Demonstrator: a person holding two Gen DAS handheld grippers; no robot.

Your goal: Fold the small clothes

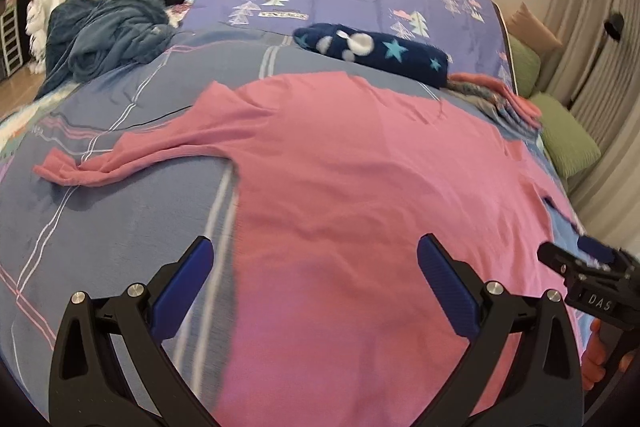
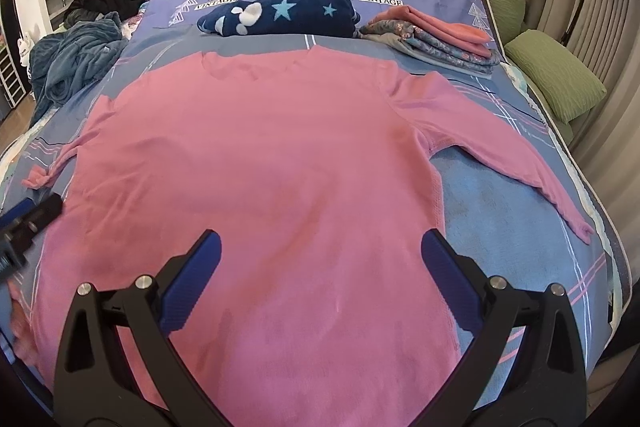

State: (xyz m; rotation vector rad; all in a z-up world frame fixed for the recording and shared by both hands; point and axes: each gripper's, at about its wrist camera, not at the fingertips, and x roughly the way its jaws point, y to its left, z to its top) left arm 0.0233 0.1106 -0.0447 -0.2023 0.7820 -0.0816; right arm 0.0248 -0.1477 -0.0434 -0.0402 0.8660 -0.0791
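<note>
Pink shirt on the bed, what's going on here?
A person holds a two-finger gripper in each hand over a pink long-sleeved shirt spread flat on the blue striped bed cover, sleeves out to both sides. The left gripper and right gripper are both open and hold nothing, so no fold has started. Behind the shirt lie a folded navy blanket with stars and a stack of folded clothes, apparently done already.
</note>
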